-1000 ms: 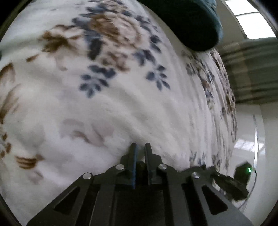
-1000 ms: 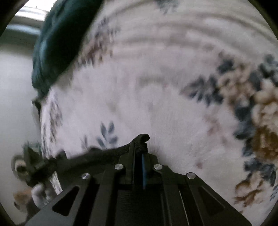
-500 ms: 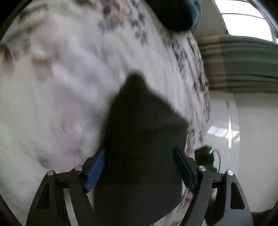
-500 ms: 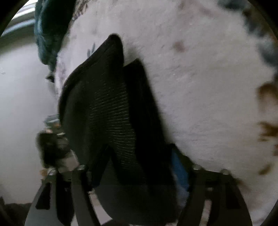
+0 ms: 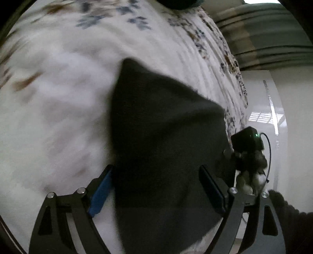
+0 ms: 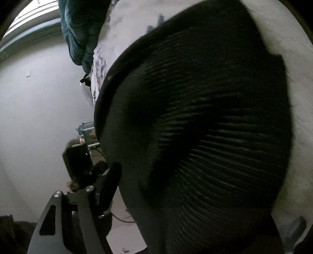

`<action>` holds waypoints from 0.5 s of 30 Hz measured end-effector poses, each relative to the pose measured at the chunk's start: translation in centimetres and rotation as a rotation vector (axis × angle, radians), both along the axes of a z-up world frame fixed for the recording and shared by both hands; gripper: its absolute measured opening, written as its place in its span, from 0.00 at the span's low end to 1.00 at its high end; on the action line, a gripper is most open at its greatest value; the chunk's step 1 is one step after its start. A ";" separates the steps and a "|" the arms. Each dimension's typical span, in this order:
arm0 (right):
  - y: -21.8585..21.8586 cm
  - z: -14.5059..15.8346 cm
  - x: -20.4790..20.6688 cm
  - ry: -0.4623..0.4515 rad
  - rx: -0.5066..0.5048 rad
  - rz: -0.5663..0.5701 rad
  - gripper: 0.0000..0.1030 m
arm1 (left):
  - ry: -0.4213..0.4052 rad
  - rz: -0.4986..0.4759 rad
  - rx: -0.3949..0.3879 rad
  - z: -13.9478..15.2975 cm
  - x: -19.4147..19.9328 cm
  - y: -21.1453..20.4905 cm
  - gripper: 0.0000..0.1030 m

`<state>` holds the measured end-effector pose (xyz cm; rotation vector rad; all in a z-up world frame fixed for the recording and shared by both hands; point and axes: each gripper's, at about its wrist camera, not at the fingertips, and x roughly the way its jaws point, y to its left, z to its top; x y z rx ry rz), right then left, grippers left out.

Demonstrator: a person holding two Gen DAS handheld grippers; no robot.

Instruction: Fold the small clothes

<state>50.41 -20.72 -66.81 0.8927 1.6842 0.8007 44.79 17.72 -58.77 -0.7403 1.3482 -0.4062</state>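
Note:
A small dark garment (image 5: 164,136) lies on the white floral blanket (image 5: 58,97). In the left wrist view my left gripper (image 5: 156,181) is open, its fingers (image 5: 101,187) wide apart on either side of the cloth's near part, not gripping it. In the right wrist view the same garment (image 6: 205,127) fills most of the frame, with ribbed knit texture and a thick hem. My right gripper is open; only its left finger (image 6: 109,187) shows, the other is hidden by the cloth. The other gripper shows at the garment's edge in each view (image 5: 248,144).
A dark teal blanket or pillow (image 6: 82,29) lies at the far end of the bed, also in the left wrist view (image 5: 176,3). The bed edge (image 5: 240,93) drops to a pale floor and wall. Small clutter (image 6: 86,131) stands on the floor.
Both grippers were shut a second ago, the right pinching the cloth. Both opened, let go and pulled back; the garment now lies spread on the blanket.

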 end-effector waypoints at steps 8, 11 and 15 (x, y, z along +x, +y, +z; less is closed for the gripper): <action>0.2 -0.2 0.3 0.012 -0.016 0.042 0.73 | -0.005 0.031 -0.058 -1.8 0.7 -3.1 0.83; 1.2 0.1 0.5 -0.003 -0.031 0.041 0.74 | -0.020 0.066 -0.063 -1.3 1.8 -4.3 0.80; 0.9 1.0 -0.1 -0.059 -0.084 0.010 0.37 | -0.012 0.124 -0.111 -0.7 2.1 -3.2 0.35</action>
